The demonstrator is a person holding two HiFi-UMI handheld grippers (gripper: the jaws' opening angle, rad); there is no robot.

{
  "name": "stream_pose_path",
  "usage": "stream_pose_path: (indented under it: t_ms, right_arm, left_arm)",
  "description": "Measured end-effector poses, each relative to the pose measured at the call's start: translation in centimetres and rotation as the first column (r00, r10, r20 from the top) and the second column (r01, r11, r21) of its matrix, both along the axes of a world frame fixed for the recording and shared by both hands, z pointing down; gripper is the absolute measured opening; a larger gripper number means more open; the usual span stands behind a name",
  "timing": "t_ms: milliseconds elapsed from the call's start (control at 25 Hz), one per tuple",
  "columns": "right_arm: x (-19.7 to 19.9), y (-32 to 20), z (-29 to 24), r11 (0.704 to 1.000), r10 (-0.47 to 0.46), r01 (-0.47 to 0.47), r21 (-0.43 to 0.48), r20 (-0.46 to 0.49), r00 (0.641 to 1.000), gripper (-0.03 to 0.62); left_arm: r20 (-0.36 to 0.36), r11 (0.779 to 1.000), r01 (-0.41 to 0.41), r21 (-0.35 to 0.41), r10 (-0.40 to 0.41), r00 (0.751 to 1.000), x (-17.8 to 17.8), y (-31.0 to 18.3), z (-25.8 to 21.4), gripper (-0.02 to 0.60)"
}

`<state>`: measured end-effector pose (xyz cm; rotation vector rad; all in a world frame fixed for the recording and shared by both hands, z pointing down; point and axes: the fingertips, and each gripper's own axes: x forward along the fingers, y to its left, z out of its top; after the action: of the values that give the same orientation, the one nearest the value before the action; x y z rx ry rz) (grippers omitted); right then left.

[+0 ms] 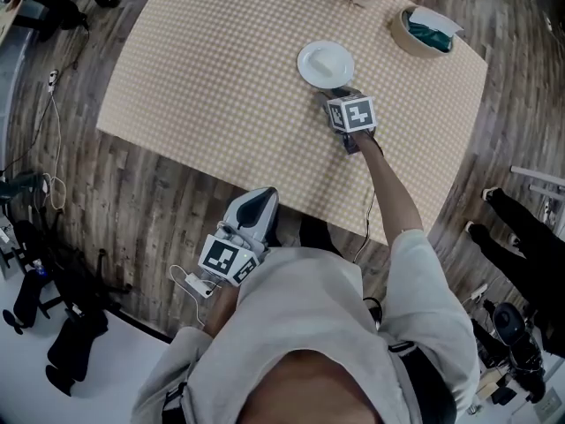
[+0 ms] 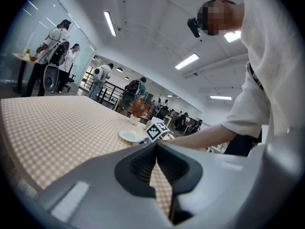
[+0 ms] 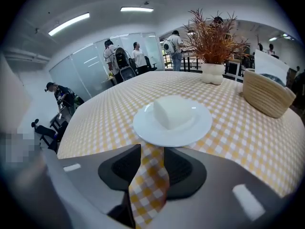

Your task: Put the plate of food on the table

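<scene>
A white plate [image 1: 325,64] with a white block of food [image 1: 328,61] rests flat on the yellow-checked table [image 1: 221,78]. My right gripper [image 1: 338,93] sits low on the cloth just behind the plate's near rim. In the right gripper view its jaws [image 3: 152,149] stand apart, checked cloth shows between them, and the plate [image 3: 172,123] lies right at their tips. My left gripper [image 1: 259,194] hangs off the table's near edge over the wooden floor, by my body. Its jaws [image 2: 156,146] meet at the tips and hold nothing. The plate [image 2: 131,136] appears far off in that view.
A woven basket [image 1: 425,30] with tissue stands at the table's far right, and a dried plant in a white vase [image 3: 212,42] stands at the far edge. Cables and dark equipment [image 1: 53,325] lie on the floor at left. Several people stand in the background.
</scene>
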<state>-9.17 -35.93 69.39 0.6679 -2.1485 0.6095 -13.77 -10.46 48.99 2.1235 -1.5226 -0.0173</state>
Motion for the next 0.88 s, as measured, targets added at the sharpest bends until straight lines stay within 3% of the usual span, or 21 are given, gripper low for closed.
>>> stream_pose_path:
  t_ms: [120, 520, 680, 880]
  right_arm:
    - [0.7, 0.1, 0.1, 1.000, 0.001, -0.001, 0.015, -0.025, 1.000, 0.099]
    - [3.7, 2.0, -1.3, 0.994, 0.066, -0.063, 0.093, -0.029, 0.997, 0.002]
    - [5.6, 3.4, -3.6, 0.980, 0.090, -0.096, 0.176, 0.041, 0.995, 0.000]
    - [8.0, 8.1, -8.0, 0.954, 0.043, -0.073, 0.290, 0.108, 0.993, 0.000]
  left_arm:
    - [0.001, 1.000, -0.002, 0.000, 0.002, 1.000, 0.0, 0.1, 0.0, 0.009]
    - [0.002, 0.999, -0.030, 0.017, 0.030, 1.000, 0.7, 0.7, -0.8, 0.009]
    - [0.000, 0.998, -0.054, 0.023, 0.054, 0.999, 2.2, 0.6, -0.9, 0.009]
    - [0.026, 0.993, -0.112, 0.049, 0.111, 0.994, 4.9, 0.7, -2.1, 0.009]
